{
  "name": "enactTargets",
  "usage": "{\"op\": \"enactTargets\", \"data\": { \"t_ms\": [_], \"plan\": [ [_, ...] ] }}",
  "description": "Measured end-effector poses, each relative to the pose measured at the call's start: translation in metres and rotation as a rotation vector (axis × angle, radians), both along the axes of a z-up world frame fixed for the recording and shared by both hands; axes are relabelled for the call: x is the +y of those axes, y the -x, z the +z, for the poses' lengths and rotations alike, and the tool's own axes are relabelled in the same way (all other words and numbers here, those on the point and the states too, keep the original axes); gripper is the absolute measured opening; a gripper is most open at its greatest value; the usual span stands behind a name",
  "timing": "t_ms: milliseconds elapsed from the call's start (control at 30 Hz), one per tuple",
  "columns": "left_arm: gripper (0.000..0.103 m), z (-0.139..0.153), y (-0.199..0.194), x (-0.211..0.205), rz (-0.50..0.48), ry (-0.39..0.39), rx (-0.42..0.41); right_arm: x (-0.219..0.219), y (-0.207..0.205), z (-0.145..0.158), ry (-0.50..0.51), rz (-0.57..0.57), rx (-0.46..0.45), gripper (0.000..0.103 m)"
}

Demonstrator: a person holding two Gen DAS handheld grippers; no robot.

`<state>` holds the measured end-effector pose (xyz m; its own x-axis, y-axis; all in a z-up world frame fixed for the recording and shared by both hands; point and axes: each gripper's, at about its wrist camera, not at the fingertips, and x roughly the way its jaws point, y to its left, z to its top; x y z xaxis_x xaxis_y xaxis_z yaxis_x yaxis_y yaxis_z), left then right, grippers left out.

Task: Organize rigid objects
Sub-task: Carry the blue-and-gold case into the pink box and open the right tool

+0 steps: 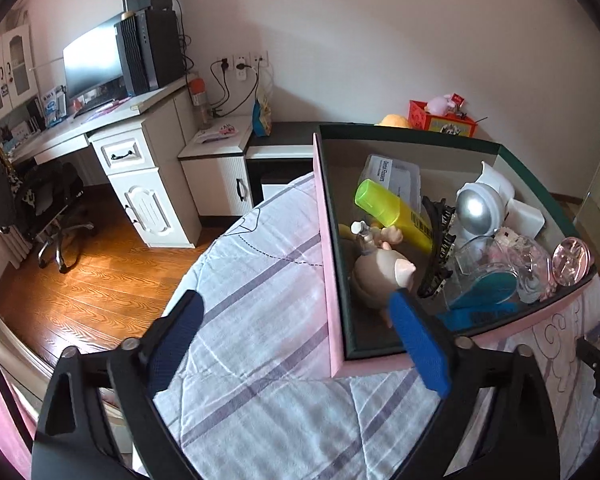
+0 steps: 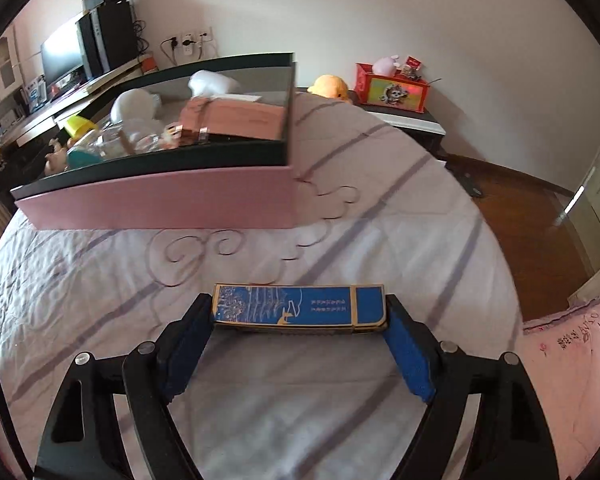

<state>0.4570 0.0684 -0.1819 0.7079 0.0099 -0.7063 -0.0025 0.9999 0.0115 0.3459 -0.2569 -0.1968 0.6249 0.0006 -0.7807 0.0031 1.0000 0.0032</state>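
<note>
R tongs (image 2: 300, 316) clamp blue box (image 2: 300, 310) over bed (image 2: 340, 240); L tongs (image 1: 300, 320) released astride pink bin's (image 1: 332, 280) wall.

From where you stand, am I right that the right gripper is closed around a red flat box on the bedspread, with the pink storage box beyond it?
Not quite: the flat box between the right gripper pads is blue with gold edging, not red, as the right wrist view shows. It does lie on the bedspread, with the pink storage box beyond it.
</note>
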Motion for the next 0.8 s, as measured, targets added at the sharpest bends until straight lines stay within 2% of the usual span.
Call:
{"op": "enactTargets", "data": {
  "t_ms": [67,100,167,200,267,400,600,800],
  "plan": [
    [0.073,-0.004,-0.011,0.0,0.005,0.02,0.039,-0.017,0.001,0.001,-0.004,-0.028,-0.006,0.083],
    [0.07,-0.006,-0.016,-0.001,-0.001,0.029,0.049,-0.022,-0.002,0.001,-0.006,-0.035,-0.008,0.083],
    [0.048,-0.01,-0.025,-0.006,-0.013,0.011,0.08,-0.03,-0.005,0.001,-0.009,-0.044,-0.005,0.083],
    [0.044,-0.011,-0.028,-0.006,-0.019,0.018,0.087,-0.032,-0.008,0.001,-0.012,-0.043,-0.006,0.083],
    [0.026,-0.016,-0.035,-0.009,-0.022,0.013,0.119,-0.036,-0.012,0.001,-0.013,-0.04,-0.005,0.083],
    [0.009,-0.016,-0.037,-0.016,-0.049,0.017,0.114,-0.04,-0.019,0.002,-0.017,-0.031,-0.013,0.083],
    [0.007,-0.014,-0.036,-0.02,-0.05,-0.003,0.107,-0.042,-0.018,0.011,-0.016,-0.032,-0.046,0.083],
    [0.006,-0.013,-0.036,-0.02,-0.049,-0.013,0.103,-0.034,-0.025,0.05,-0.011,-0.026,-0.137,0.083]
  ]
}}
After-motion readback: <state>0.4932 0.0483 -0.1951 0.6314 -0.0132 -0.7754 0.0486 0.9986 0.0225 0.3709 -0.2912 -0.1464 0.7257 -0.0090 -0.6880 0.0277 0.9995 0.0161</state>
